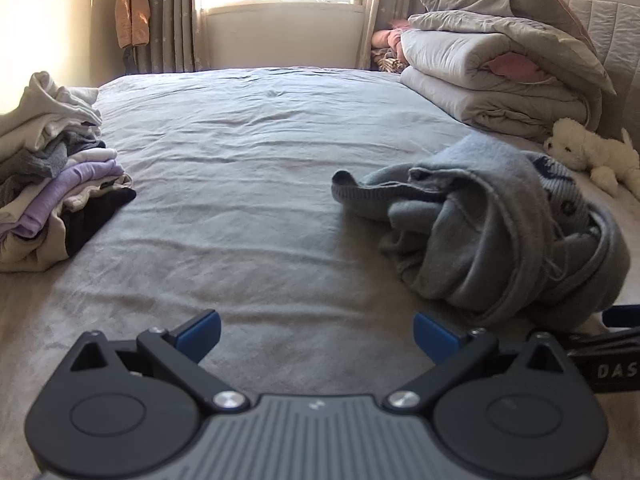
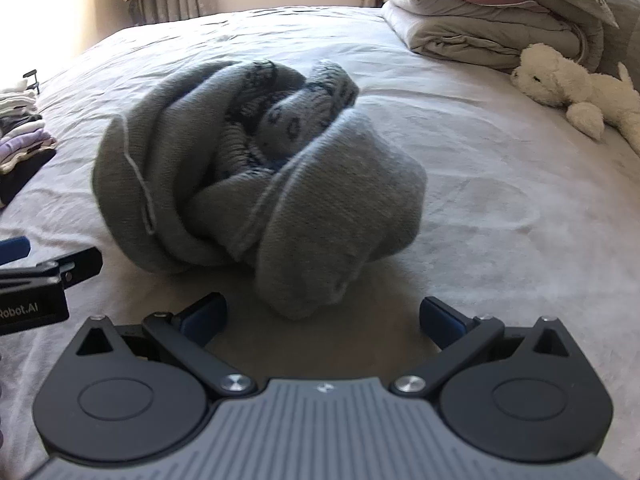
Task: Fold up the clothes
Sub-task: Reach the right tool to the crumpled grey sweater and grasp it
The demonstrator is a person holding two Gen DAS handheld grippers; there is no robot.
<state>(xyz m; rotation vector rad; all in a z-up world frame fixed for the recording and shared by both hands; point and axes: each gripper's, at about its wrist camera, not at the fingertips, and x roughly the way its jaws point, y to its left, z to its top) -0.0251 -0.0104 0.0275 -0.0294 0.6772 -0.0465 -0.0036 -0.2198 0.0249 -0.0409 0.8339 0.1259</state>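
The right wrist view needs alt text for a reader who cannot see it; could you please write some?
A crumpled grey knitted sweater lies on a pale bed sheet just ahead of the open right gripper. A white plush toy lies far right, before a folded grey duvet.

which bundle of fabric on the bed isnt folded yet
The grey-blue knit sweater, crumpled just ahead of the right claw. The clothes stack and the comforter pile are folded.

A crumpled grey-blue knitted sweater (image 2: 256,184) is showing a dark navy pattern on its inner folds. The pale grey bed sheet (image 1: 248,168) is lying plain. A fluffy white plush toy (image 2: 568,84) is glowing cream.
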